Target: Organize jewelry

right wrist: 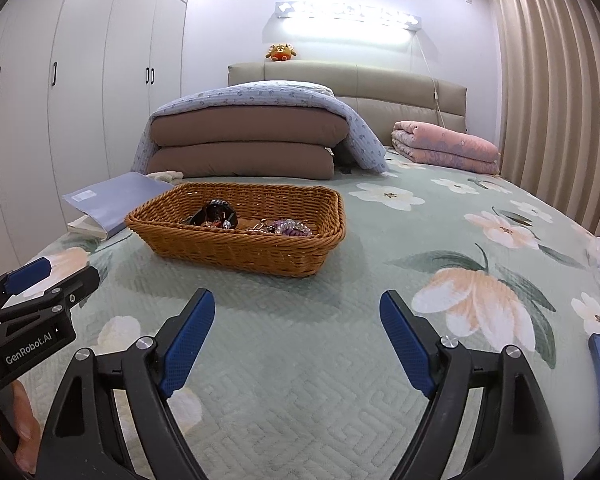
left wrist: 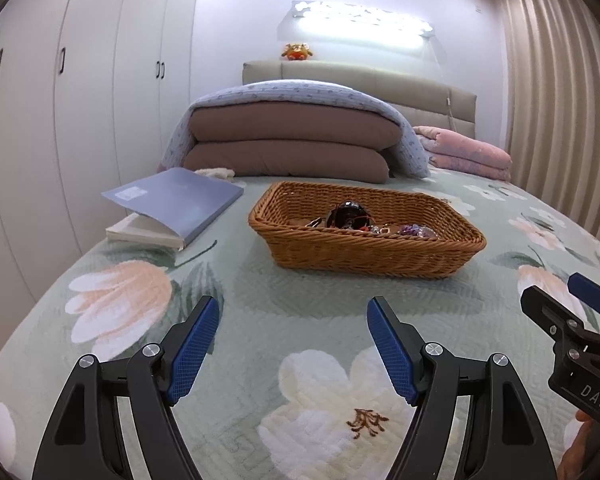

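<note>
Both hand-held grippers hover spread and empty over the bed, short of the basket.

I've got the left hand-held gripper [left wrist: 292, 344] and the right hand-held gripper [right wrist: 296, 340] side by side with nothing between the jaws, ready, I judge, to reach in. Ahead on the floral bedspread [left wrist: 332, 360] sits the wicker basket [left wrist: 364, 252], its long axis running across my view. The jewelry [right wrist: 256, 222] lies heaped at its bottom; individual pieces are too tangled to tell which way they point.
</note>
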Demonstrator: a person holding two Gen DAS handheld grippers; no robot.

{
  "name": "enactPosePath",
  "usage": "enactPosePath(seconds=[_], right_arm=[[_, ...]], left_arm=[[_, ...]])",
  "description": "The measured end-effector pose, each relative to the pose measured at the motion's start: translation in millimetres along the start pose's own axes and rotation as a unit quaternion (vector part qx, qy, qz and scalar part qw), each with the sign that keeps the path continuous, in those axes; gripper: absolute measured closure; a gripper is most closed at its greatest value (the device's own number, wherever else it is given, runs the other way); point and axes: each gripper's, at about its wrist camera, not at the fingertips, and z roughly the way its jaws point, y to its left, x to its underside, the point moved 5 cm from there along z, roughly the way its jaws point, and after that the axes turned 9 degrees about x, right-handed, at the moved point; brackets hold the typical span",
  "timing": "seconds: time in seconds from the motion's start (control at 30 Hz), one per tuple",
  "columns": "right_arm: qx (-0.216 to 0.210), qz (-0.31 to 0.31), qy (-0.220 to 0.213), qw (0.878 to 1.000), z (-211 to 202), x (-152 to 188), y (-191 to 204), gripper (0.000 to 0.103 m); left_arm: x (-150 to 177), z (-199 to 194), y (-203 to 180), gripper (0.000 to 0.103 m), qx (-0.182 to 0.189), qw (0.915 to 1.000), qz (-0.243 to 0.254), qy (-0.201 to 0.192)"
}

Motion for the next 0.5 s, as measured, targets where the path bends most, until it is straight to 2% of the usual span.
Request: enactPosePath(seconds=[0.5], right_arm=[[0.001, -0.001, -0.003, 1.000, -2.1, 1.1, -0.3, 0.014]], left_arm=[[2.0, 2.9, 3.5, 0.025, -0.004, 1.0000, -0.008, 0.004]])
